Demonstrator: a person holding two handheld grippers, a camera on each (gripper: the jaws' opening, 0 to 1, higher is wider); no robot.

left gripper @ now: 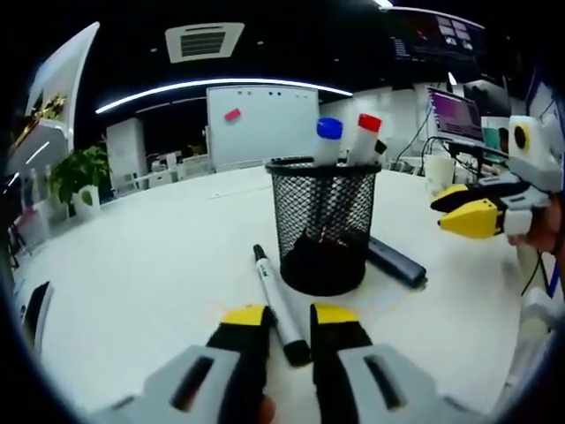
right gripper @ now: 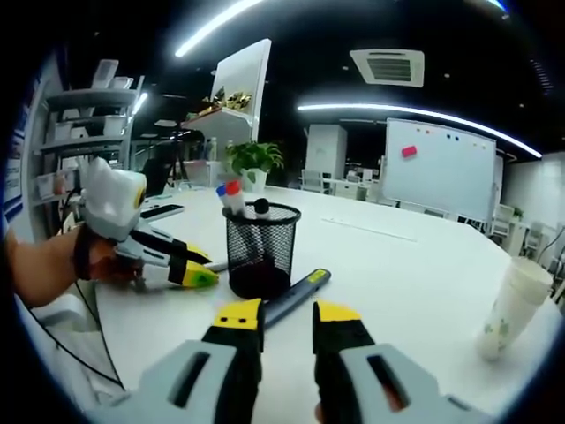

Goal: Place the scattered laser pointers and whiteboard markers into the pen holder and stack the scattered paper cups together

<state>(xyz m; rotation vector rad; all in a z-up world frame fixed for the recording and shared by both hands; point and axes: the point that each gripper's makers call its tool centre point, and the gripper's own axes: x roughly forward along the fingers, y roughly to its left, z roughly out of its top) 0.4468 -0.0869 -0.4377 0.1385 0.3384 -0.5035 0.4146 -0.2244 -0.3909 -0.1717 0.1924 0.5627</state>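
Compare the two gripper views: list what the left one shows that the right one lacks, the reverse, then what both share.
Left gripper view alone: a black-capped marker lying on the table between the left gripper jaws, and a laptop at the back.

Right gripper view alone: a stack of paper cups on the table, shelves and the right gripper's own open jaws.

Both: the mesh pen holder with blue- and red-capped markers, the dark laser pointer beside it, the white table, the whiteboard and a plant.
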